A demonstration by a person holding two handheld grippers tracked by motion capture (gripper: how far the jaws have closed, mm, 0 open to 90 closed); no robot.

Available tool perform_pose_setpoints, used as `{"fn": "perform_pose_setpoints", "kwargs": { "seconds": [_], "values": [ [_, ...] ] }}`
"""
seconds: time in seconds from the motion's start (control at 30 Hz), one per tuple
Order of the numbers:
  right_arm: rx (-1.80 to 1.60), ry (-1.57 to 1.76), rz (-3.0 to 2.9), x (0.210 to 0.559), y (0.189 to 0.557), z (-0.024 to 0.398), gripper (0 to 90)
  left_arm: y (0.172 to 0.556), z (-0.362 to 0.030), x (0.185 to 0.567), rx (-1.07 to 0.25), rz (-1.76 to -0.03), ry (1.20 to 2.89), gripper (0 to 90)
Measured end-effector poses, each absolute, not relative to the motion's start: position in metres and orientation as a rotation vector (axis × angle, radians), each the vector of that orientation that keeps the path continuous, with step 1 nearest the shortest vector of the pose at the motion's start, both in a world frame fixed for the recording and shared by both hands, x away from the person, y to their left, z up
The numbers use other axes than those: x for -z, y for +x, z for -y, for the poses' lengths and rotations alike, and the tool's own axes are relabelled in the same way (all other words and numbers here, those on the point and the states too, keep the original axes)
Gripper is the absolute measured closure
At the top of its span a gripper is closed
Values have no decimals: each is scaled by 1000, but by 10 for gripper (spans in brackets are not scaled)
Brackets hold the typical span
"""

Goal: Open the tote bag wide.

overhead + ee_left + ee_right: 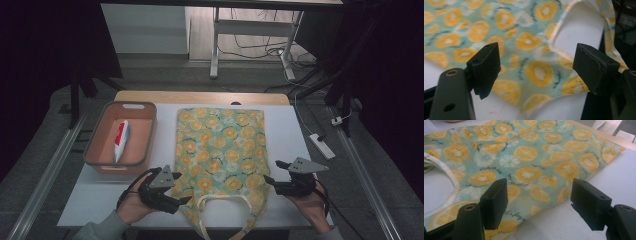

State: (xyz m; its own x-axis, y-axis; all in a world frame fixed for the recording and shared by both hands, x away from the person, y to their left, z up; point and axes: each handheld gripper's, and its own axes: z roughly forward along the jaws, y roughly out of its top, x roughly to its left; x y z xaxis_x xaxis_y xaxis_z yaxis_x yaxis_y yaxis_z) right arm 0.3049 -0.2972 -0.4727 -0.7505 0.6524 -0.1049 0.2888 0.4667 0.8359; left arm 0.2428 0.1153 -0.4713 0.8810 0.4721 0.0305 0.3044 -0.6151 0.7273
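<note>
A teal cloth bag (220, 147) printed with orange slices lies flat on the white table (290, 135), its pale handles (222, 216) hanging toward the near edge. My left gripper (181, 196) is open at the bag's near left corner, and the bag (529, 50) lies just beyond its fingertips. My right gripper (272, 172) is open at the near right corner, jaws wide, with the bag's edge (544, 185) between and just beyond them. A white and red tube (120, 140) lies in the salmon basket (97, 150) at the left.
The basket stands left of the bag on the table. A power strip (321, 145) lies on the floor to the right. Another table's legs (215, 45) and cables stand beyond the far edge.
</note>
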Motion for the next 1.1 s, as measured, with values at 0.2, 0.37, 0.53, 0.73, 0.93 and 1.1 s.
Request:
{"fn": "perform_pose_setpoints", "kwargs": {
  "seconds": [0.2,0.37,0.53,0.73,0.93,1.1],
  "values": [
    [-1201,784,-2313,473,303,295,296,241,-93,478,-215,-481,2338,222],
    [-1194,780,-2320,474,303,294,297,237,-82,483,-188,-421,2388,229],
    [-1190,779,-2325,475,303,294,298,241,-76,493,-170,-440,2426,282],
    [-1190,775,-2323,474,301,294,299,244,-74,502,-138,-453,2458,555],
    [-1195,765,-2313,472,299,293,303,245,-76,500,-130,-458,2449,838],
    [-1203,735,-2306,465,294,289,307,245,-83,491,-122,-460,2390,877]
  ]
}}
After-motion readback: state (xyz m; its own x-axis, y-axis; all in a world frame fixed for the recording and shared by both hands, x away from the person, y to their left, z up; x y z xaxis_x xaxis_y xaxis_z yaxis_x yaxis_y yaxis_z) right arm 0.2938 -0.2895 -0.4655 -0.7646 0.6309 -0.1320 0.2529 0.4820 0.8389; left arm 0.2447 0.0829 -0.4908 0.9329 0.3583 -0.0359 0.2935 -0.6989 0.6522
